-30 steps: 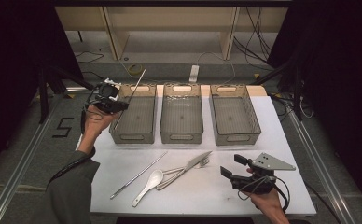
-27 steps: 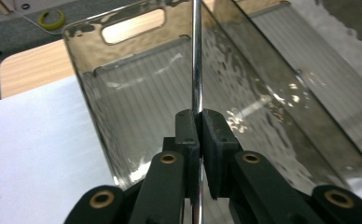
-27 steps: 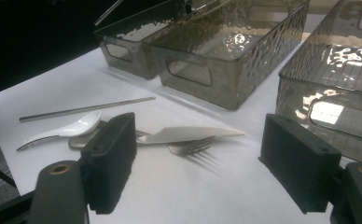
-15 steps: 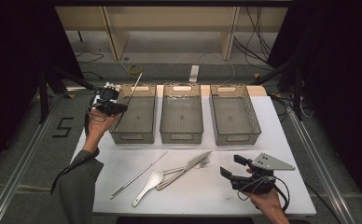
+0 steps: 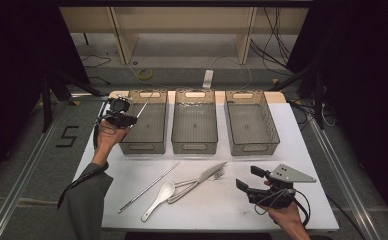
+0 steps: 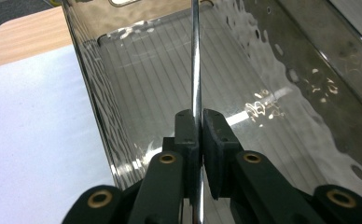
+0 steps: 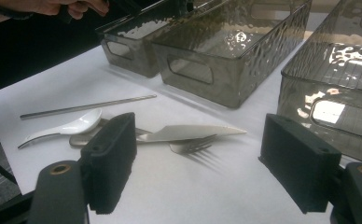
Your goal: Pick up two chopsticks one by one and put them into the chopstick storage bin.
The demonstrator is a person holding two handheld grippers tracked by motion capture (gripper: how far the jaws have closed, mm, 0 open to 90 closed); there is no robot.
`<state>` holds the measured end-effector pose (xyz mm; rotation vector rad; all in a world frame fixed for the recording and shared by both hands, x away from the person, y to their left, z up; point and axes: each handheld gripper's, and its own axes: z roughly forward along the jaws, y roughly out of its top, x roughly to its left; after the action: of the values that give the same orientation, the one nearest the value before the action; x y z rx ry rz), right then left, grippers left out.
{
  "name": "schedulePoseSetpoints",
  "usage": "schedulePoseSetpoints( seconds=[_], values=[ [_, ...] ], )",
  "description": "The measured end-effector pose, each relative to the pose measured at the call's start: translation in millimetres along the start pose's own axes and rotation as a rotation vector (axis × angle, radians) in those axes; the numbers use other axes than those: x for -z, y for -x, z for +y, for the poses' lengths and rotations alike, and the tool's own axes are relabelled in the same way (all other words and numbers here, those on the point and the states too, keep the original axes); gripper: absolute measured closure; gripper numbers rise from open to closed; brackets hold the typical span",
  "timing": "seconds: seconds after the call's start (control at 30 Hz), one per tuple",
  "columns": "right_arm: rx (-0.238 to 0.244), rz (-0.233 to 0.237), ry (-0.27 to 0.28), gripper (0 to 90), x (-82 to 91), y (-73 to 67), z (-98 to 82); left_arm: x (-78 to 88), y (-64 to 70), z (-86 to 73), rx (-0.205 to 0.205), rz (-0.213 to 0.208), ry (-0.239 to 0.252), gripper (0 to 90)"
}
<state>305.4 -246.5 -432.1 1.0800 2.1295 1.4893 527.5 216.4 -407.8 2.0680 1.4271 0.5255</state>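
Note:
My left gripper [image 5: 124, 119] is shut on a thin metal chopstick [image 5: 143, 106] at the left rim of the left grey bin [image 5: 132, 146]. In the left gripper view the chopstick [image 6: 195, 56] runs up from between the closed jaws [image 6: 196, 121] over the bin's ribbed floor [image 6: 146, 93]. My right gripper [image 5: 248, 177] stands open and holds nothing, low over the table's front right. Ahead of it [image 7: 200, 149] lie a knife [image 7: 188, 132] and a fork [image 7: 193, 145].
On the white table [image 5: 222, 210] lie a second chopstick [image 5: 149, 186], a white spoon [image 5: 158, 199], the knife [image 5: 202, 178] and the fork [image 5: 217, 174]. A middle bin [image 5: 194, 146] and a right bin [image 5: 252, 148] stand in a row with the left one.
My left gripper has come down slightly with the chopstick, whose far tip now sits lower over the left bin. The right gripper has not moved.

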Motion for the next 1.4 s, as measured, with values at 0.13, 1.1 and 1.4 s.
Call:
schedulePoseSetpoints(
  seconds=[0.13,1.1,1.4],
  values=[
    [-0.003,0.002,-0.003,27.6,0.0,-0.1,0.1,-2.5,-1.9,-1.8,0.049,0.002,0.009,76.7],
    [0.001,0.000,-0.003,27.6,0.7,-1.3,0.1,65.2,49.4,-41.4,-0.059,-0.227,-0.075,22.4],
    [0.003,-0.001,-0.005,27.6,0.9,-1.5,-0.1,65.2,70.8,-54.1,-0.134,-0.227,-0.164,20.0]
  ],
)
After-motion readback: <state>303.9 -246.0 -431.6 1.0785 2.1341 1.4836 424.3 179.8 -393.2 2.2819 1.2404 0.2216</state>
